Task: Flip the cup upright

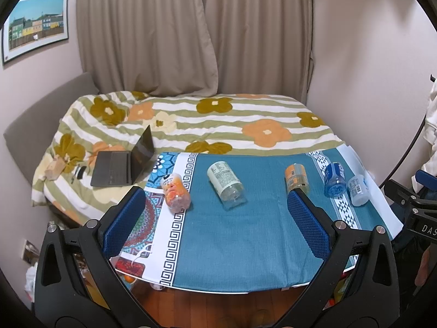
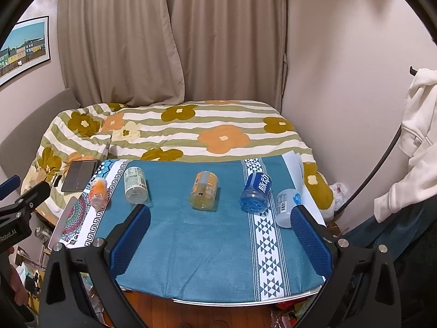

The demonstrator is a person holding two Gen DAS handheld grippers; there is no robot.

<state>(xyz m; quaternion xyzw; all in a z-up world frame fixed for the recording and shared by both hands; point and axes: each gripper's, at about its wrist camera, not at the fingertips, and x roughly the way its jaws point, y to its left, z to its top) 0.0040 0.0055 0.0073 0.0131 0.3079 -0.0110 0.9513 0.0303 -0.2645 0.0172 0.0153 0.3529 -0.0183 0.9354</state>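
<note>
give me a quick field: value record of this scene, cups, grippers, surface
cups: five, all lying on their sides in a row
leftmost: orange cup
next: clear labelled cup
middle: amber cup
then: blue cup
rightmost: pale cup
surface: teal tablecloth
left gripper: open, empty
right gripper: open, empty
upright cups: none

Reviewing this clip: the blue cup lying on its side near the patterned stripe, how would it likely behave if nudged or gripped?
The blue cup lies on its round side, so it probably rolls if nudged. It looks like thin clear plastic, likely light and may flex when squeezed. The tablecloth may damp rolling.
</note>
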